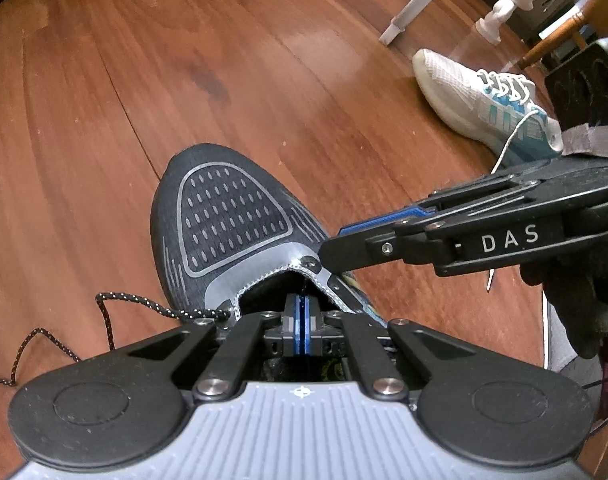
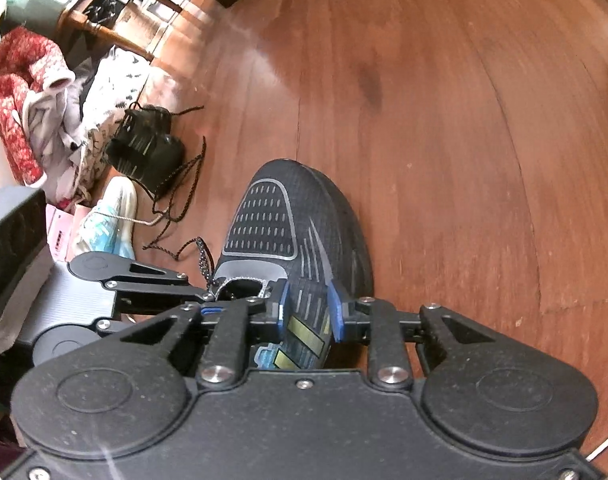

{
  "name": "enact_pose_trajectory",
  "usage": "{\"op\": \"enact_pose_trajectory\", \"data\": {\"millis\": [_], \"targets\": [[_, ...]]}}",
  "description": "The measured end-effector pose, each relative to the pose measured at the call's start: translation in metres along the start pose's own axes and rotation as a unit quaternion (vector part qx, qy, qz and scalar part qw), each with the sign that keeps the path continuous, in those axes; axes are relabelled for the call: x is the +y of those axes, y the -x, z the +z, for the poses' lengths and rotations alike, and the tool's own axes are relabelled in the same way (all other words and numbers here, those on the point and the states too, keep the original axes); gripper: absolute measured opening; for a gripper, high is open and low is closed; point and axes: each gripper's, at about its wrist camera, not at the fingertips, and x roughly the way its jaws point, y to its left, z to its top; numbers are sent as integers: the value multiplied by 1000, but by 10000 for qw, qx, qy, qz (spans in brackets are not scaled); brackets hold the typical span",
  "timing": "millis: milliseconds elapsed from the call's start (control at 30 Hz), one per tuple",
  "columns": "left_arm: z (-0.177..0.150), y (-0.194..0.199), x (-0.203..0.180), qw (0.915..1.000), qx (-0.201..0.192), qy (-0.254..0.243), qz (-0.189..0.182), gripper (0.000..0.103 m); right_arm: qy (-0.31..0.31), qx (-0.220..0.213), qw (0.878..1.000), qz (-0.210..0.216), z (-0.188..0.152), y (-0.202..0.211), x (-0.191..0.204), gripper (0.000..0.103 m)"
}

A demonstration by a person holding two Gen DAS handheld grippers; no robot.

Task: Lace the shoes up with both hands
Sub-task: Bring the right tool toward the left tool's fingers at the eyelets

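Here the left tongs (image 1: 302, 326) press closed above the ribbed black shoe (image 1: 228, 216), while the right tongs (image 2: 307, 312) gape astride its side.

My left claw (image 1: 302, 326) is matte black with blue pads, silver screws and a ribbed grey base; my right claw (image 1: 343, 242) reads "DAS" in white.

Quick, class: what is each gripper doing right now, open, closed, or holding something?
Left gripper: closed, fingers together over the black shoe; any grip cannot be told.
Right gripper: open, fingers straddling the shoe's side.
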Motion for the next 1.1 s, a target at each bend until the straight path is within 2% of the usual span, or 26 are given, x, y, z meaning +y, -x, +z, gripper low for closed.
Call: {"op": "enact_pose_trajectory", "data": {"millis": [267, 367, 500, 800, 1000, 1100], "targets": [[-5, 3, 1, 9993, -310, 208, -74, 0, -317, 18, 9995, 75, 0, 2, -8, 23], [-8, 5, -2, 9993, -349, 112, -59, 0, -382, 36, 9992, 57, 0, 1, -10, 23], [-12, 9, -7, 9994, -352, -43, 52, 0, -349, 46, 9994, 34, 1, 0, -8, 23], [-13, 10, -7, 9993, -334, -70, 122, 0, -341, 21, 9994, 48, 6, 1, -10, 23], [-12, 10, -1, 9991, -361, 240, 10, 0, -224, 91, 9997, 72, 6, -2, -6, 23], [-12, 8, -3, 9990, -408, 199, 30, 0, -227, 94, 9997, 69, 6, -2, -6, 23]]}}
